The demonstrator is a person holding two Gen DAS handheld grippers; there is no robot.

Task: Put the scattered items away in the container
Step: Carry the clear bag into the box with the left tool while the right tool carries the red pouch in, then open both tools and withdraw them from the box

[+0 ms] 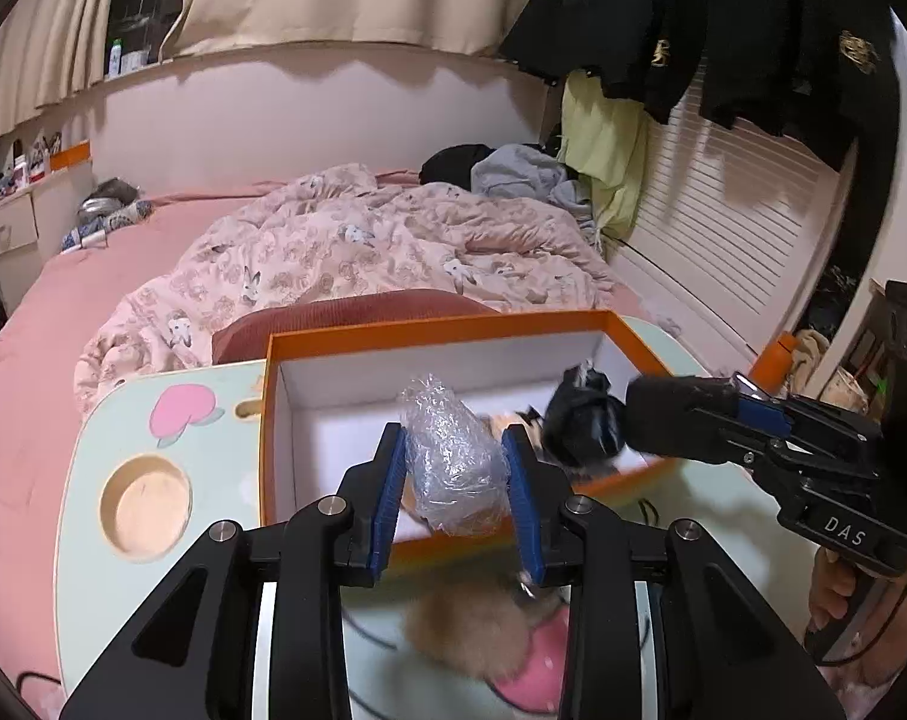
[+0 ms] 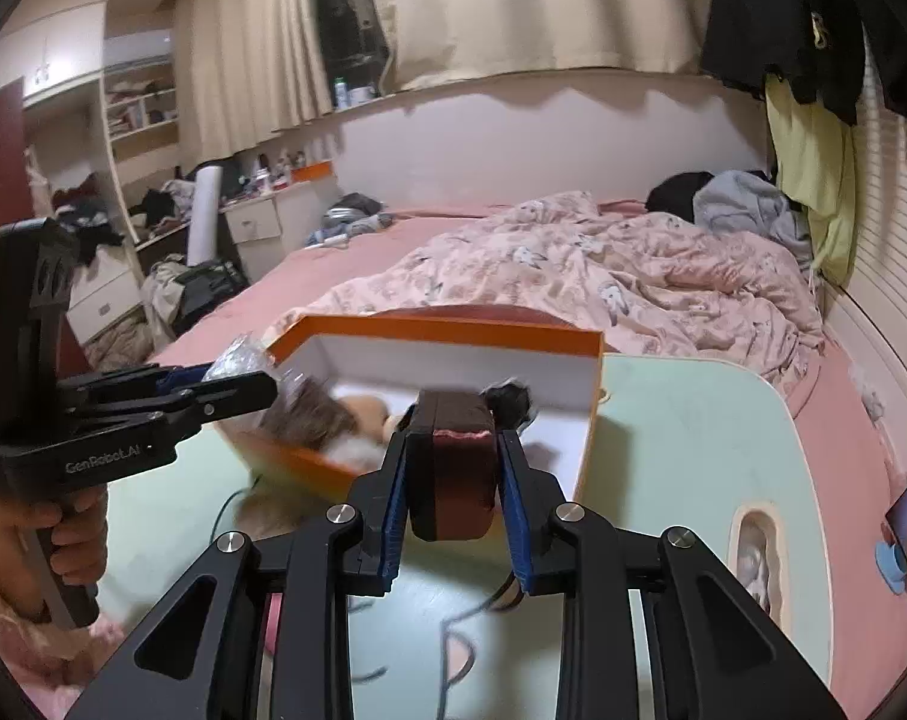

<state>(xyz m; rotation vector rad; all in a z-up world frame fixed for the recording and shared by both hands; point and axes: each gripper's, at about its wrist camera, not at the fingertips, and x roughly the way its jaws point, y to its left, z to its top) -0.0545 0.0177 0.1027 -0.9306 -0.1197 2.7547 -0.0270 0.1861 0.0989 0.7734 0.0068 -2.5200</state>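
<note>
The orange box [image 1: 453, 333], white inside, sits open on the pale green lap table [image 1: 93, 462] at the foot of the bed, and both grippers reach over it. The left gripper [image 1: 456, 480] is clenched on a crumpled clear plastic bundle [image 1: 453, 462], held above the box's near wall; whatever the wrap contains is hard to make out through the creased film. The right gripper [image 2: 453, 468] grasps a dark brown rounded item [image 2: 459, 468] with a pinkish edge on top, its far end hidden behind its own bulk; in the left wrist view the same item reads only as a blurred fuzzy dark shape over the box's right corner. A black lump [image 2: 510, 399] hangs at the item's tip, smeared by blur. Inside the box lie fluffy tan and white things [image 2: 363, 408], partly covered by the left gripper and the plastic. On the table near the box, a blurry tan fluffy object with a pink part [image 1: 483, 630] is mostly hidden beneath the left gripper's body. A thin dark cord [image 2: 453, 630] trails across the tabletop, its ends cut off by the gripper frame.
</note>
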